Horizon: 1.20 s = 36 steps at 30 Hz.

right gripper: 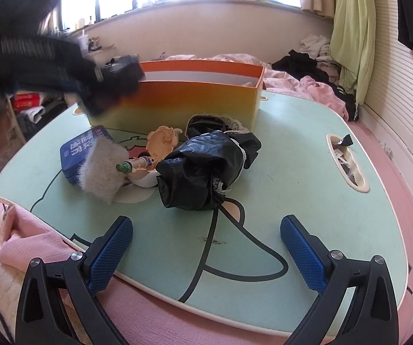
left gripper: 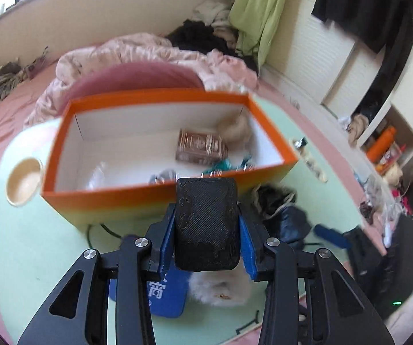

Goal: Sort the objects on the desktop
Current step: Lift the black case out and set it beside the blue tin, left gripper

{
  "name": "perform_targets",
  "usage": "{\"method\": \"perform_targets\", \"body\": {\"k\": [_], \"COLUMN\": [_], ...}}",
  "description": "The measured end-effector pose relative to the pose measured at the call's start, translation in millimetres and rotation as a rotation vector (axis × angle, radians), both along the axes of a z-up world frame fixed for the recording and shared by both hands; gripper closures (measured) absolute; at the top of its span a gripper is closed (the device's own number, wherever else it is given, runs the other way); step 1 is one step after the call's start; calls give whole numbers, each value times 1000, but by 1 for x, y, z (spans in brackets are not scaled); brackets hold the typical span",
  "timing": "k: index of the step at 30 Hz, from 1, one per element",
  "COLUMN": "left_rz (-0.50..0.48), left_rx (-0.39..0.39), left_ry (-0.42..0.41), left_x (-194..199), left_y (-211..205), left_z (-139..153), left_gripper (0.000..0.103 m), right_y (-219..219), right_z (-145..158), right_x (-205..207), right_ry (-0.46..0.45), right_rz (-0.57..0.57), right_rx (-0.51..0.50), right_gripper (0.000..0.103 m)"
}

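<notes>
My left gripper [left gripper: 206, 241] is shut on a black textured block [left gripper: 207, 224] and holds it above the table, just in front of the orange box [left gripper: 114, 198]. The box holds a brown patterned case [left gripper: 200, 146] and other small items. In the right wrist view the left gripper [right gripper: 114, 86] shows blurred at the box's [right gripper: 195, 100] left front corner. My right gripper [right gripper: 206, 253] is open and empty, low over the table's near edge. Ahead of it lie black crumpled cloth [right gripper: 206, 169], a figurine [right gripper: 160, 143], a grey furry pad [right gripper: 103, 169] and a blue tin [right gripper: 77, 149].
The green lap table [right gripper: 307, 201] sits on a pink bed. A cup holder [left gripper: 24, 182] is at its left end, a slot [right gripper: 347, 164] with wrappers at the right. Pink bedding and clothes lie behind the box.
</notes>
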<state>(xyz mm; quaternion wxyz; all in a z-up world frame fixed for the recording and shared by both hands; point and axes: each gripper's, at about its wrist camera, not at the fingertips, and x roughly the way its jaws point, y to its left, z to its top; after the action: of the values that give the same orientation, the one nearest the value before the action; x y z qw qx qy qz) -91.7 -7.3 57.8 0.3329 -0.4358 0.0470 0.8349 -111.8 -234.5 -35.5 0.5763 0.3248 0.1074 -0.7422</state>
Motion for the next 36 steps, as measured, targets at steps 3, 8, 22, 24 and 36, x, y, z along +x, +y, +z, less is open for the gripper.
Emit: {"method": "perform_targets", "body": {"k": [3,8,22,24,36], "left_rz": [43,115,137,137,140], "left_rx": [-15,25,-105,-94,-86], "left_ry": [73,265,216,224,236], "left_x": [8,51,69,68,72], "left_y": [-5,-43,-59,-61,-59], "left_z": [-2,20,-55,-56,-59], "left_gripper": [61,18,0,0,0], "right_y": [0,0,2,1,2], "right_z": [0,0,0,-1,-1], "right_x": [0,0,-2,1,1], "right_ry": [-1,-2,5,8,10], "right_rz": [-4,-5,-12,-15,-19], "right_rx": [0,-2,-6,-6,-9], "right_gripper": [0,0,0,0,0]}}
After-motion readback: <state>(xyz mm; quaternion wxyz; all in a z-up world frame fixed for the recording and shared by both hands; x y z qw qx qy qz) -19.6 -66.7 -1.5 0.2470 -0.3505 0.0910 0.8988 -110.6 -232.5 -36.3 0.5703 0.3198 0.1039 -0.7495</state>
